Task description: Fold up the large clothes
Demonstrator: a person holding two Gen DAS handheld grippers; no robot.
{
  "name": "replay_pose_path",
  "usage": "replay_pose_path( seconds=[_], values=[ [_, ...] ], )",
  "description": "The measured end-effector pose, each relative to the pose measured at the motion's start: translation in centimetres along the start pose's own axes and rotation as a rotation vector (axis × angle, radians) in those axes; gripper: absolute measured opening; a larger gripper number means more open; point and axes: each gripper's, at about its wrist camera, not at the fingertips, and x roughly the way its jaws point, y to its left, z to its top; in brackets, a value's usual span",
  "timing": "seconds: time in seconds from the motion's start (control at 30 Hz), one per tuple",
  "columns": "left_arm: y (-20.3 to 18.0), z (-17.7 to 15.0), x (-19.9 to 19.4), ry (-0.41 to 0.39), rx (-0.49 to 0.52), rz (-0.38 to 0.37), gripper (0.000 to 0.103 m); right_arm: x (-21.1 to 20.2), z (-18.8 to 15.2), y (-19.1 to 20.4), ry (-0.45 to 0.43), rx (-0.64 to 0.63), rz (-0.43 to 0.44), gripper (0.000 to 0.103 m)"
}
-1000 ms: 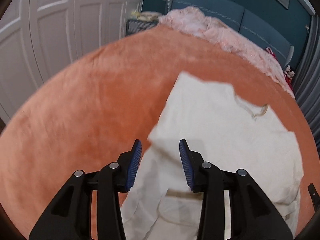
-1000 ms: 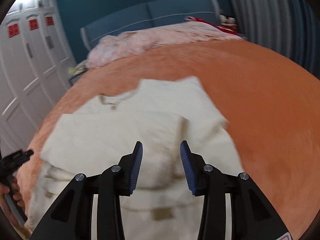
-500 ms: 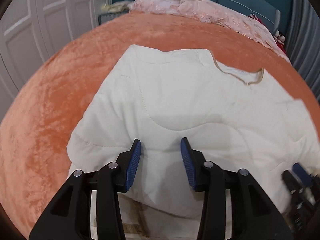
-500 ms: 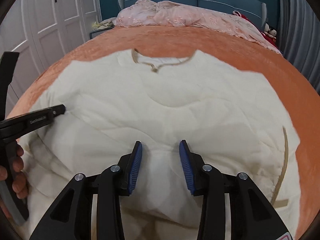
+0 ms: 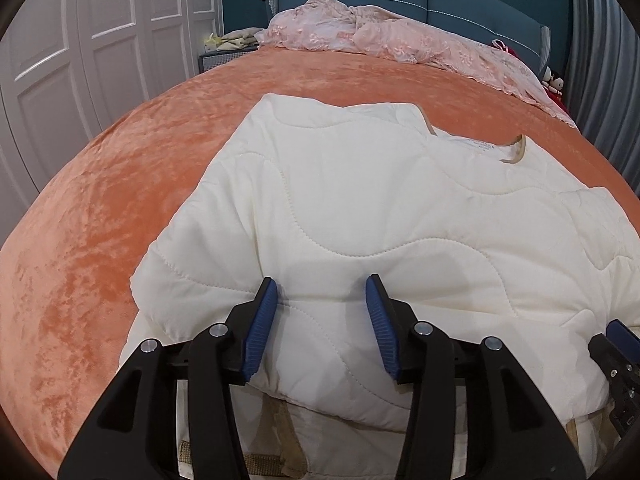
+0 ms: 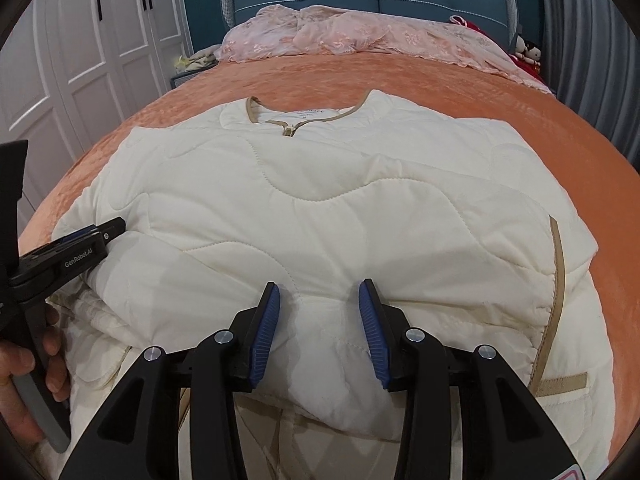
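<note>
Two claws sit low in frame over the cream quilted jacket (image 6: 320, 208) spread on the orange bed (image 5: 120, 200): left claw (image 5: 322, 328) opening, right claw (image 6: 316, 332) parted, both astride the folded-up hem without pinching, so further folds likely remain.

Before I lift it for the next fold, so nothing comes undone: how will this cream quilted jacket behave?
The quilted jacket will probably drape and sag between grips, since its folded edge already slumps softly. Its puffy stitched padding suggests it is light for its bulk. On the plush orange bedspread it would likely drag and bunch rather than slide.
</note>
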Motion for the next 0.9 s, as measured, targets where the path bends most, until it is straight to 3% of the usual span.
replay_pose_path(
  seconds=[0.33,0.47,0.57,0.7,0.77,0.8,0.9],
  values=[
    [1.6,0.5,-1.1,0.032,-0.017,-0.065,0.046,-2.0,-1.1,-2.3,0.025,0.013,0.01,0.038],
    [3.3,1.4,-2.2,0.063,0.016,-0.069,0.045,-3.4,-1.3,-4.0,0.043,-0.005,-0.068,0.039],
    [5.4,3.6,-2.8,0.078,-0.041,-0.11,0.045,-4.5,0.1,-4.7,0.013,-0.007,-0.076,0.04],
    [7.0,9.0,-2.1,0.071,-0.169,-0.182,0.046,-3.5,5.6,-3.0,-0.034,-0.012,0.034,0.043],
    [7.1,11.6,-0.7,0.083,-0.23,-0.239,0.053,-2.1,8.5,-1.7,-0.05,-0.003,0.128,0.043],
    [6.9,12.9,0.4,0.086,-0.254,-0.246,0.053,-0.6,10.6,-0.6,-0.046,0.01,0.221,0.044],
    [5.6,15.5,3.5,0.106,-0.241,-0.263,0.053,3.6,14.6,1.5,-0.014,0.039,0.353,0.045]
  ],
)
